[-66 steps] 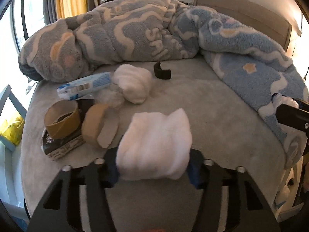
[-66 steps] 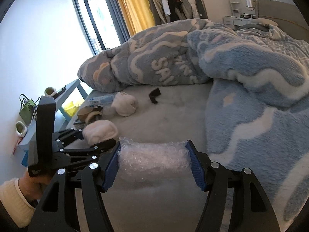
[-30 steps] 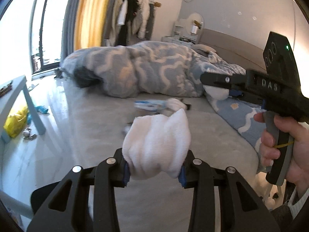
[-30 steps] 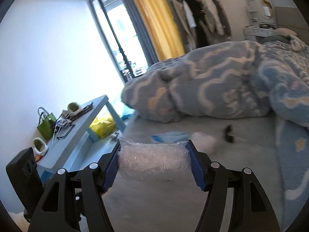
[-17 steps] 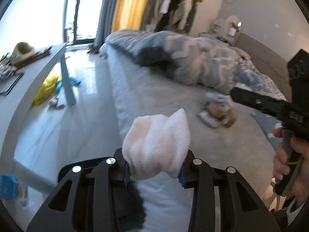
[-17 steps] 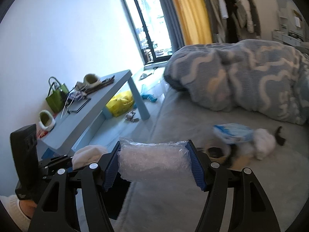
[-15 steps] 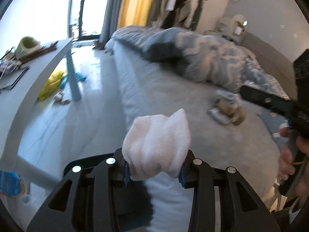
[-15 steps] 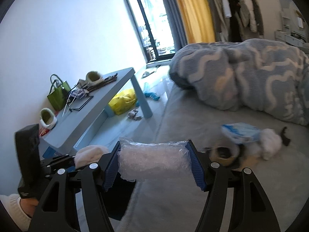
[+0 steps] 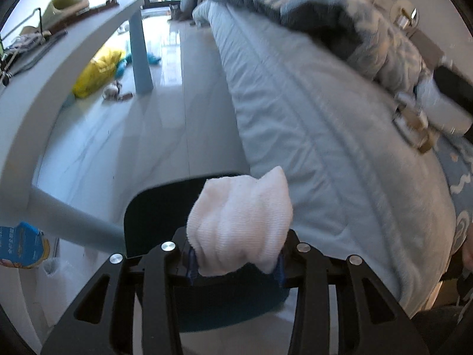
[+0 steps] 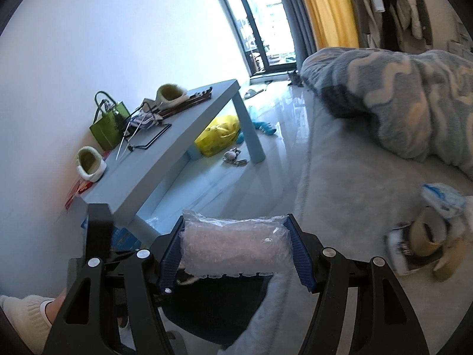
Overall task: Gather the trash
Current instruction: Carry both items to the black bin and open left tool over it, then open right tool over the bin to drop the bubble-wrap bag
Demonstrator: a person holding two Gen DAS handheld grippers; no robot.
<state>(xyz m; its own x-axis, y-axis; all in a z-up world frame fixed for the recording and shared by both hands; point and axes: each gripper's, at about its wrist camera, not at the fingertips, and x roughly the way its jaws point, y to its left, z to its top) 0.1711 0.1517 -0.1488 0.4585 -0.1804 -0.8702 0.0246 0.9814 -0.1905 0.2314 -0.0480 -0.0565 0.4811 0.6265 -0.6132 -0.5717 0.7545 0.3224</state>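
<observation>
Fingers of the left gripper (image 9: 235,261) are clamping a crumpled white cloth wad (image 9: 241,222) above a dark round bin (image 9: 153,207) beside the grey bed (image 9: 325,136). Right gripper (image 10: 235,254) is pinching a clear bubble-wrap bundle (image 10: 235,247) over the same dark bin (image 10: 215,310), near a light-blue table (image 10: 165,153).
</observation>
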